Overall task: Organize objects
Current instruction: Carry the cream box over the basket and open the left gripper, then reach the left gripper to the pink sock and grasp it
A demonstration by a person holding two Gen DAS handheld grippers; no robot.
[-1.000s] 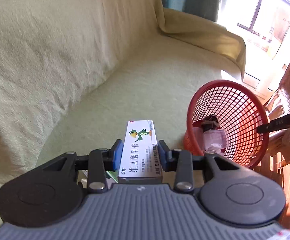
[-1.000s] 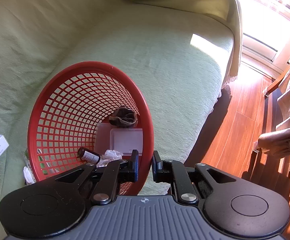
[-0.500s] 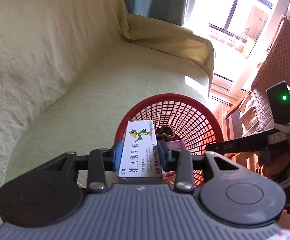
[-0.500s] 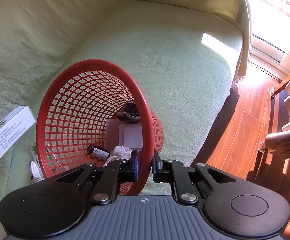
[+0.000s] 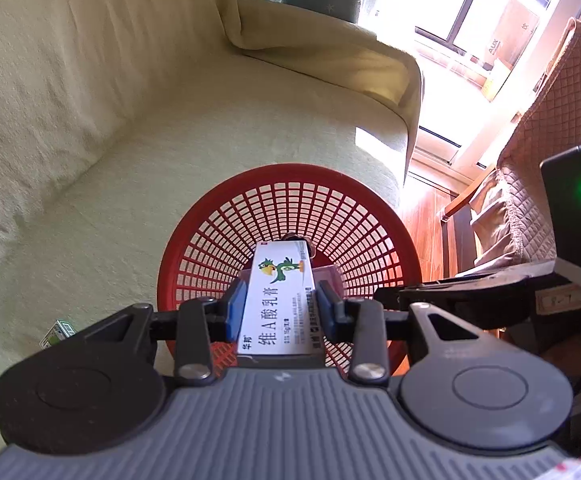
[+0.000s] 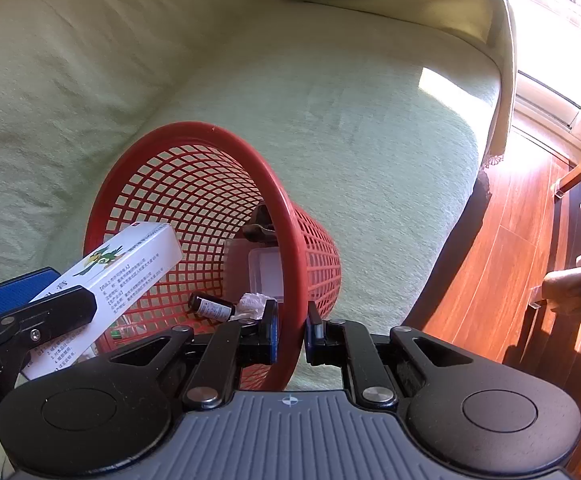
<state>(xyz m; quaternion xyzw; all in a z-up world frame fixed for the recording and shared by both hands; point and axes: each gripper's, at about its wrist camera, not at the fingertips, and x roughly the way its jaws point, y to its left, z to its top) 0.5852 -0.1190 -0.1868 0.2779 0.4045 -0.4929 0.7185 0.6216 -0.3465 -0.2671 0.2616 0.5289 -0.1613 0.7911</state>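
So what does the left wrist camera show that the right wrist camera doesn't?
Only the left wrist view shows the small green box on the sofa beside the basket, and the quilted chair. Only the right wrist view shows the basket's contents: a dark vial, crumpled tissue and a clear lidded box, plus the right gripper clamped on the rim. Both show the red basket and the left gripper holding the white medicine box over its mouth.
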